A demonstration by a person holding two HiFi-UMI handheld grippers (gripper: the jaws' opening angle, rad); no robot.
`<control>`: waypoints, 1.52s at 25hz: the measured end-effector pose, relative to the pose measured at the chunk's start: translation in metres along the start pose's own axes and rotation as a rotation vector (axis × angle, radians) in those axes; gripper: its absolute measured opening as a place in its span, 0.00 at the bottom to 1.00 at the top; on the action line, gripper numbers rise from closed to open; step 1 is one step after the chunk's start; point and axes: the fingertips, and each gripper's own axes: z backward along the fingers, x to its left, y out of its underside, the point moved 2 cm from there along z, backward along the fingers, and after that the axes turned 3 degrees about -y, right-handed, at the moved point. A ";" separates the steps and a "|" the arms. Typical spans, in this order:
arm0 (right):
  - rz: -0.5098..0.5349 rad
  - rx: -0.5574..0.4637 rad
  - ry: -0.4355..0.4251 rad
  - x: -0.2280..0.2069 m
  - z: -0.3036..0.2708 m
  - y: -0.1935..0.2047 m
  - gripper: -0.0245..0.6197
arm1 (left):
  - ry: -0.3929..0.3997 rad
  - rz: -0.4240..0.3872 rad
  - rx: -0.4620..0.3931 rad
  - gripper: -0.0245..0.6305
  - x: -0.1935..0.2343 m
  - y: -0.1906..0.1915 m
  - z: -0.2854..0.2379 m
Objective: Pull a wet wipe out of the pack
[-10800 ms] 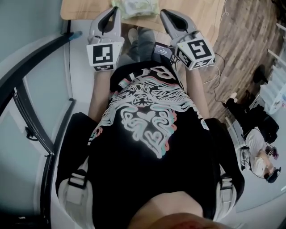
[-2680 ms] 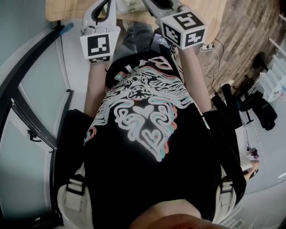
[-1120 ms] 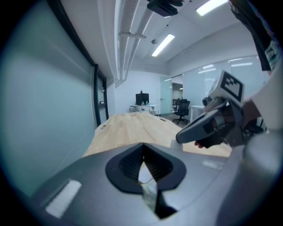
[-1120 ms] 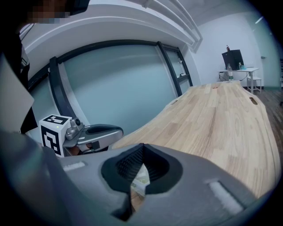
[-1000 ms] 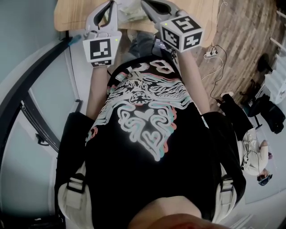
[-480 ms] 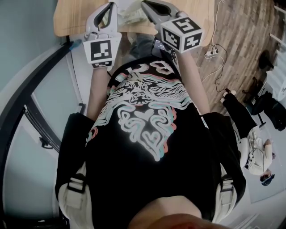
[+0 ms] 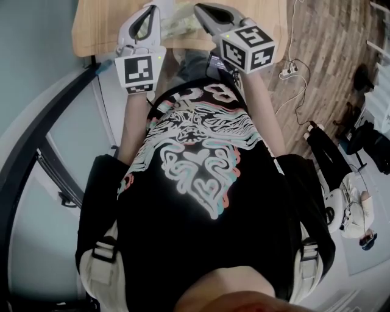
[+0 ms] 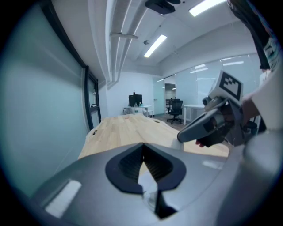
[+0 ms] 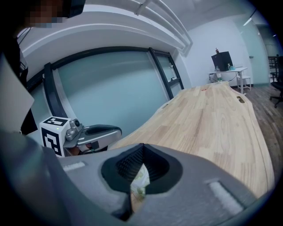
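Observation:
The wet wipe pack [image 7: 183, 18], pale green and white, lies on the wooden table [image 7: 97, 27] at the top of the head view, between my two grippers. My left gripper [image 7: 152, 7] is just left of it and my right gripper [image 7: 200, 8] just right of it. Both have their jaws shut with the tips touching. In the right gripper view a strip of the green-patterned pack [image 9: 139, 184] shows through the slot behind the shut tips of that gripper [image 9: 142, 148]. In the left gripper view something white [image 8: 148, 180] shows behind the tips of that gripper [image 8: 142, 146]; I cannot tell what it is.
The long table [image 9: 221, 128] runs away from me with a glass wall [image 9: 110, 92] along its left. In each gripper view the other gripper shows: the left one [image 9: 84, 132] and the right one [image 8: 212, 126]. A person [image 7: 356, 210] is on the floor at right.
Both grippers stay by the pack at the table's near edge; only the head view has drifted a little. The jaws look the same as before.

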 end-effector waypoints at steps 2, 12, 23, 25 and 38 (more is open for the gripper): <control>-0.003 -0.003 0.005 -0.002 0.004 -0.001 0.04 | 0.004 -0.004 -0.003 0.02 -0.001 -0.004 -0.002; -0.043 -0.024 0.069 -0.022 0.029 0.006 0.04 | 0.049 -0.016 -0.005 0.02 -0.015 -0.014 -0.013; -0.094 -0.045 0.139 -0.049 0.050 0.015 0.04 | 0.127 -0.041 -0.005 0.02 -0.037 -0.018 -0.035; -0.101 -0.044 0.151 -0.056 0.052 0.015 0.04 | 0.138 -0.041 -0.003 0.02 -0.039 -0.019 -0.040; -0.153 -0.013 0.195 -0.079 0.049 0.034 0.04 | 0.180 -0.036 0.049 0.02 -0.047 -0.006 -0.055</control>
